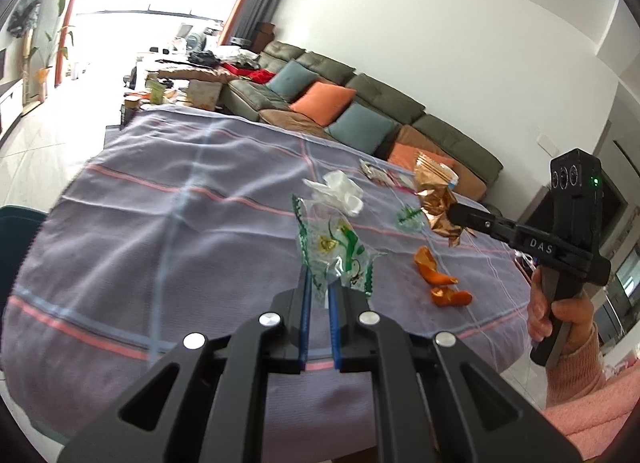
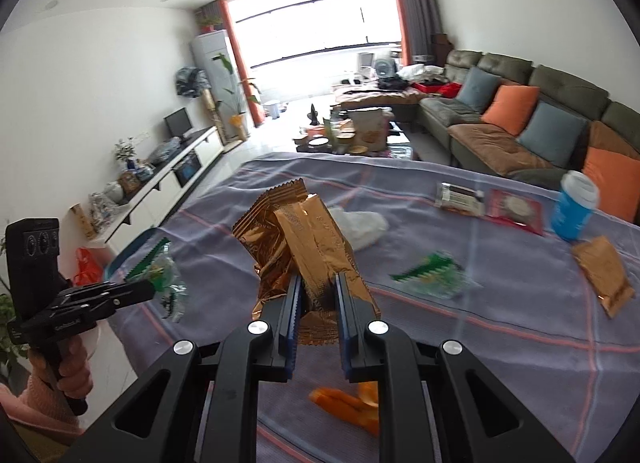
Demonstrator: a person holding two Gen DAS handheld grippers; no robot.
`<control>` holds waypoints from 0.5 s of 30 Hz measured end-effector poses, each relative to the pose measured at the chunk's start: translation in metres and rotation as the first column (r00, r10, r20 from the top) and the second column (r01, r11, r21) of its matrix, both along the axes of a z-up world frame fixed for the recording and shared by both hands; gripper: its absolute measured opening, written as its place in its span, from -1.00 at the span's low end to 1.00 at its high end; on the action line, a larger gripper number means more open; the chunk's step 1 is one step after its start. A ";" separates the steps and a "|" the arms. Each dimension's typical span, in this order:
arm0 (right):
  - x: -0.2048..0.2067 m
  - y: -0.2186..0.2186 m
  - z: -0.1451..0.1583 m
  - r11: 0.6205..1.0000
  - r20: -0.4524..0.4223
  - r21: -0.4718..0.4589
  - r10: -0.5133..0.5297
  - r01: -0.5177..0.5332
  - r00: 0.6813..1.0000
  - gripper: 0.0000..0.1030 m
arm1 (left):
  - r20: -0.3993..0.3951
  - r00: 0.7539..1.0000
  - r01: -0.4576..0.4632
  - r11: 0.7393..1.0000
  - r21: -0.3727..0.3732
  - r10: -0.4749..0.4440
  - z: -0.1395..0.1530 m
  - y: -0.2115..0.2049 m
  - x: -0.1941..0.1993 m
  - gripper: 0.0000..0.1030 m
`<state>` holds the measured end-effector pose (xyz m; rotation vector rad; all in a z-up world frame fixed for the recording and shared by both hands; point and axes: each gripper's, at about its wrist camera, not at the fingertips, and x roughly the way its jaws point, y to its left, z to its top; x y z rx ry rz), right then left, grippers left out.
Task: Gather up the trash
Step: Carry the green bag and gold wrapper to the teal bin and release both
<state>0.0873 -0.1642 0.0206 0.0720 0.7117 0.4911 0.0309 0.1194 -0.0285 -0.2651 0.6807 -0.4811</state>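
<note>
My left gripper (image 1: 320, 289) is shut on a clear wrapper with green print (image 1: 336, 251), held up above the purple plaid tablecloth (image 1: 160, 223). My right gripper (image 2: 318, 283) is shut on a bundle of gold foil wrappers (image 2: 304, 235), also lifted off the cloth. The right wrist view shows the left gripper (image 2: 150, 289) at the left with its green wrapper (image 2: 170, 283). On the cloth lie another green wrapper (image 2: 432, 271), crumpled white plastic (image 2: 360, 227), orange peels (image 1: 434, 263) and a gold wrapper (image 2: 604, 275).
A blue cup (image 2: 574, 207), a red packet (image 2: 516, 209) and a dark wrapper (image 2: 460, 195) sit near the table's far right edge. A sofa with cushions (image 2: 520, 115) stands beyond. A teal object (image 2: 132, 247) and an orange bag (image 2: 86, 267) are off the table's left side.
</note>
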 end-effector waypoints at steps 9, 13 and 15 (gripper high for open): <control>0.026 0.085 -0.004 0.980 -0.004 0.009 0.197 -0.197 0.980 -0.68 | 0.019 0.991 -0.131 0.991 0.013 0.131 0.010 0.047 -0.010 -0.81; 0.034 0.116 -0.005 0.966 -0.005 0.009 0.257 -0.257 0.966 -0.68 | 0.022 0.979 -0.203 0.979 0.026 0.202 0.012 0.071 -0.018 -0.81; 0.036 0.128 -0.006 0.959 -0.007 0.012 0.284 -0.284 0.959 -0.68 | 0.019 0.972 -0.234 0.972 0.032 0.233 0.012 0.082 -0.021 -0.81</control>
